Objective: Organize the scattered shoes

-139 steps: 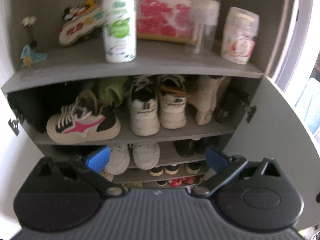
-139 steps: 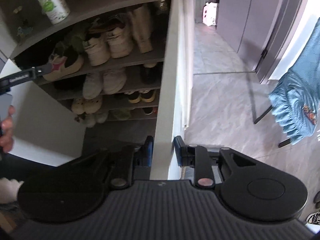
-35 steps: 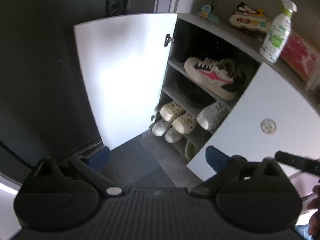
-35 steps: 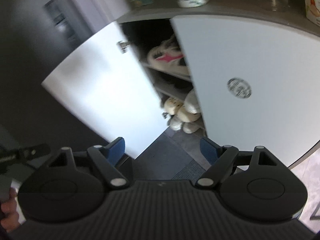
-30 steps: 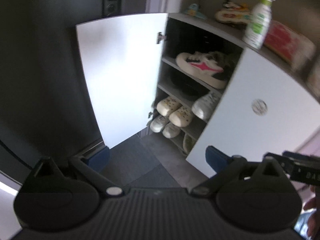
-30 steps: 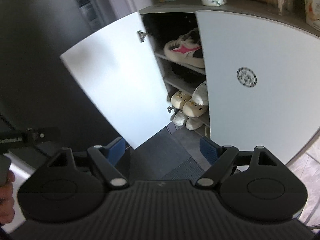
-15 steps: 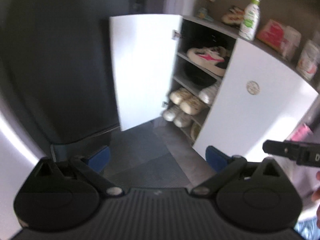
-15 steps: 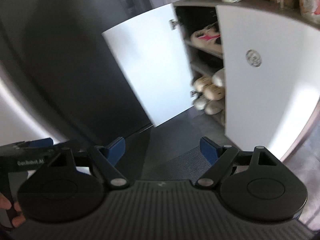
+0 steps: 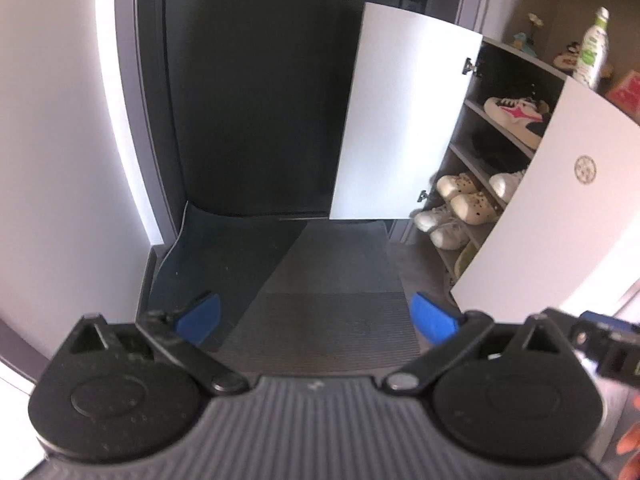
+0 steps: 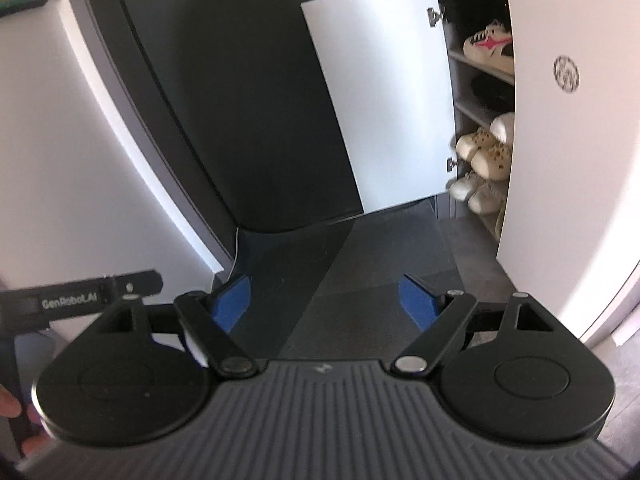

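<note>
Entryway, dim; dark door at the back, pale wall to the left of it; dark ribbed floor mat running from the door toward the cameras.

Shoe cabinet at right, grey shelves inside; left door swung wide, white, two metal hinges on its inner edge; right door white, only partly open, round emblem on its face, hiding the right half of the shelves.

Shoes, all inside the cabinet, none seen on the floor or mat: cream sneaker with pink mark on the upper shelf; dark item below it, too shadowed to identify; pair of cream clogs side by side on the next shelf, a white sneaker just beside them, partly behind the right door; pair of white sneakers on the lowest visible shelf.

Cabinet top: white-and-green spray bottle, upright; small figurines and a pink box near it, blurred.

Left gripper: blue-padded fingers spread wide, nothing between them, above the mat, well apart from the cabinet.

Right gripper: fingers likewise spread wide, empty, over the mat; part of the other gripper's body and fingertips of a hand at the left edge of its view.
</note>
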Demonstrator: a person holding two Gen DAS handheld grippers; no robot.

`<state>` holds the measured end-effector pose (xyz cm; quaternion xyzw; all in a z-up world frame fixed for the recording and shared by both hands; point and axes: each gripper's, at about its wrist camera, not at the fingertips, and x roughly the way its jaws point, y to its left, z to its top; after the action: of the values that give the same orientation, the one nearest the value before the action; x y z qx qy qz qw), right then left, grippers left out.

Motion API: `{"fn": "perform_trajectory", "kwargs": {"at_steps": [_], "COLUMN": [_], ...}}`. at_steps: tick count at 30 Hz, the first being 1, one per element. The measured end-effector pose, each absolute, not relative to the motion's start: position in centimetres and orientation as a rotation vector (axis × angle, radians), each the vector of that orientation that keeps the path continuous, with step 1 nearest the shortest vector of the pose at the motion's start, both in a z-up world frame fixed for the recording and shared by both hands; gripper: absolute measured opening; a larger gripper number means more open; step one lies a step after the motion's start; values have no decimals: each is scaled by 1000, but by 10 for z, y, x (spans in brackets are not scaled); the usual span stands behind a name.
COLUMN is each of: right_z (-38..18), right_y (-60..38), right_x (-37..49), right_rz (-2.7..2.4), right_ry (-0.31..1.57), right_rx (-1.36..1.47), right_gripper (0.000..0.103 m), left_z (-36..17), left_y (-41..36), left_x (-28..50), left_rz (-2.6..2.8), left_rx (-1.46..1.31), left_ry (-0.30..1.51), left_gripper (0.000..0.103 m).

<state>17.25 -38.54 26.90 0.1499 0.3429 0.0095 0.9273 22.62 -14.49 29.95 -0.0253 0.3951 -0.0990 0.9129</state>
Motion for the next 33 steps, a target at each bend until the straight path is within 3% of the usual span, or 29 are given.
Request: {"fn": "perform_trajectory", "kwargs": {"at_steps": [6, 11, 17, 25, 33], "right_z": [179, 87, -3, -64, -80], "right_y": [-331, -300, -292, -296, -287], "right_x": [162, 169, 165, 149, 134], "right_rz": [-6, 11, -20, -80, -97], "right_ry": [695, 656, 653, 690, 752], "right_rx": [281, 281, 237, 175, 233], "right_gripper": [84, 84, 84, 84, 84], "left_z": [222, 113, 31, -17, -16], "left_y": [-99, -76, -68, -76, -53], "left_x": [203, 198, 190, 172, 122], "left_rz": [-244, -260, -278, -233, -196], "left_rx": [-10, -92, -165, -59, -94], "left_ry": [725, 702, 678, 735, 784], "left_gripper": [103, 103, 103, 103, 103]}}
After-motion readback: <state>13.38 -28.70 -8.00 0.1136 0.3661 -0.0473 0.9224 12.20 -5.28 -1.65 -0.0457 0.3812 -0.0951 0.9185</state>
